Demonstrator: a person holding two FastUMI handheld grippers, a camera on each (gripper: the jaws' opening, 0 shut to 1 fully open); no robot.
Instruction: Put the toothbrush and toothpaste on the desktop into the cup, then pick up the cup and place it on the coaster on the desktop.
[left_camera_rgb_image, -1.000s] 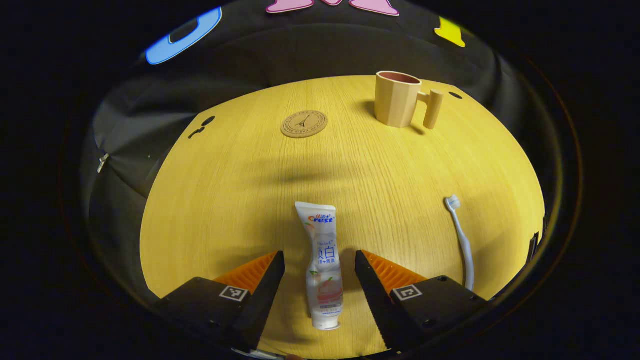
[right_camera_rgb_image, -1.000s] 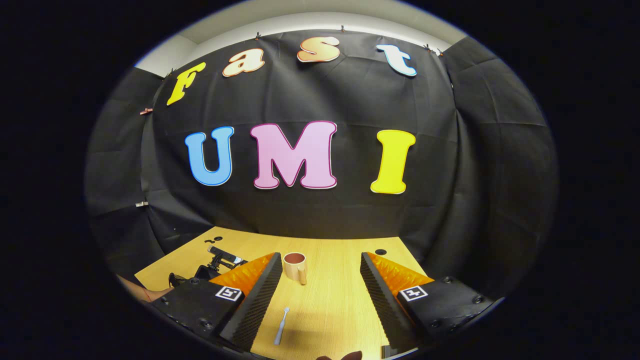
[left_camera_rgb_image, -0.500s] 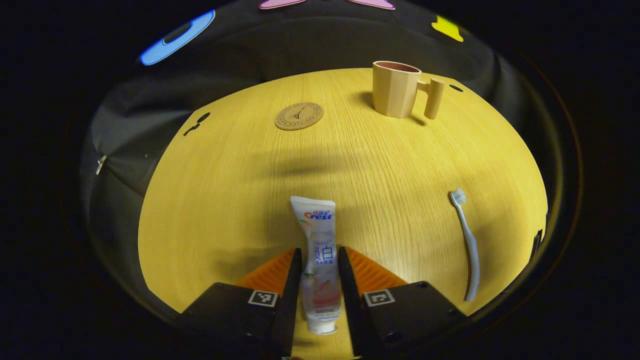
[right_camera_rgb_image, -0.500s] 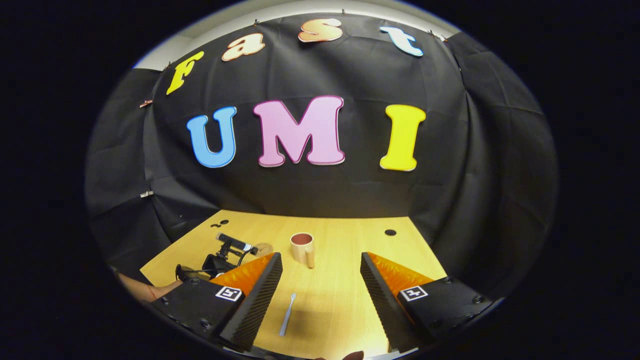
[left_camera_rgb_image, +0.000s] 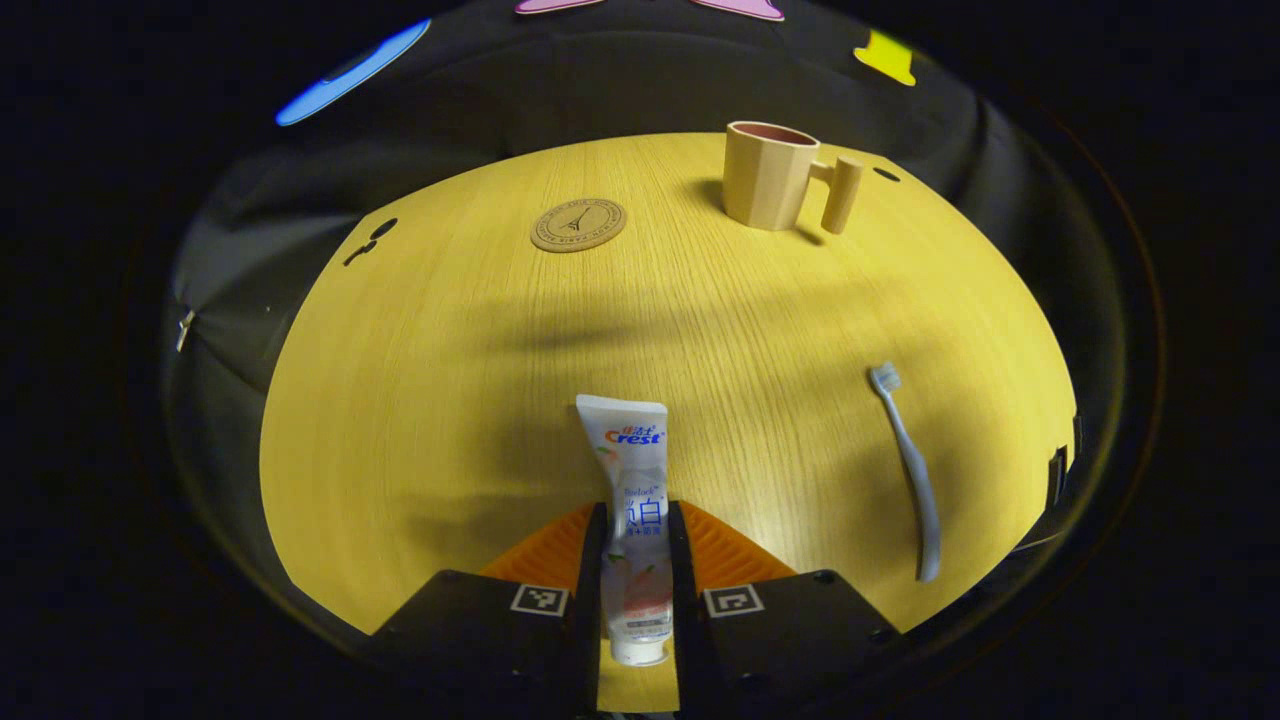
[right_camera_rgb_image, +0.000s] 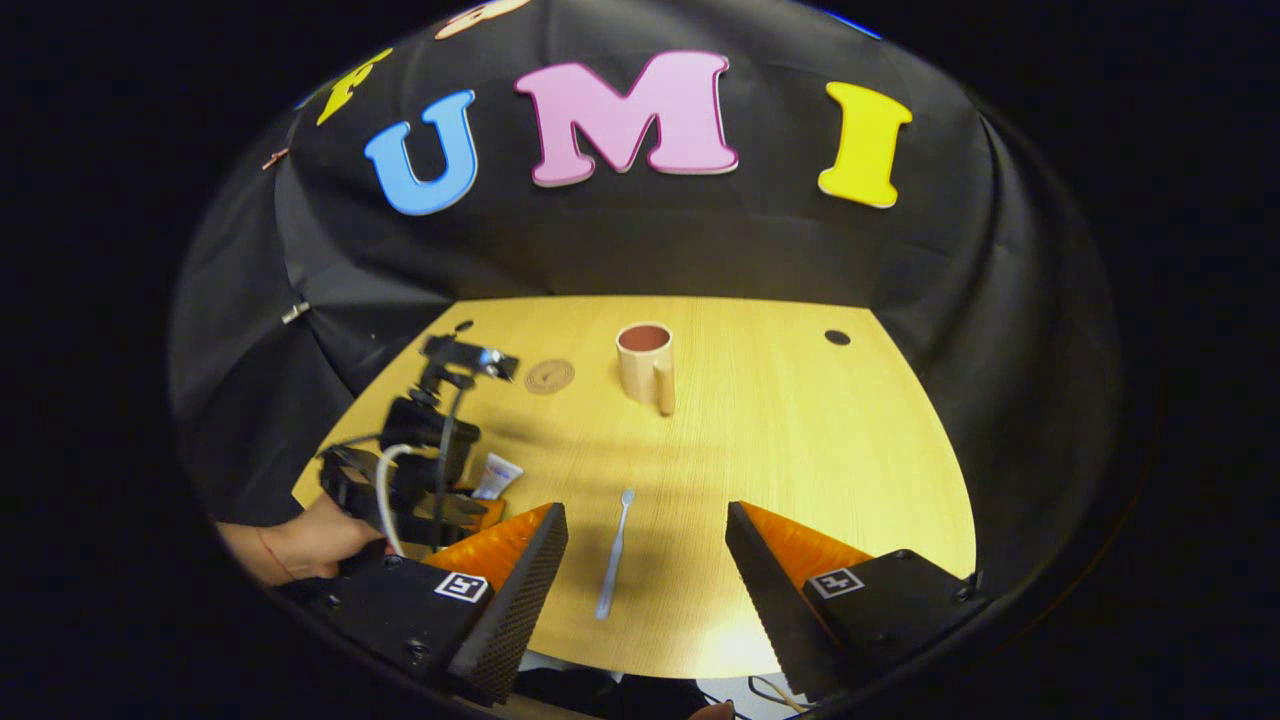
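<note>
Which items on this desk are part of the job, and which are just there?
Job: toothpaste tube clamped in the left gripper; toothbrush between the open right gripper fingers; cup; coaster.
Just there: desktop holes; wall clip.

Toothbrush (right_camera_rgb_image: 613, 553) between parted tongs (right_camera_rgb_image: 647, 560)

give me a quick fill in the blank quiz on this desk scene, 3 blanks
1. The left gripper is shut on the ____.
2. The toothbrush lies flat on the desktop ahead of the right gripper, whose jaws are ____.
3. The coaster has ____ on it; the cup stands apart.

Missing words: toothpaste; open; nothing
</note>
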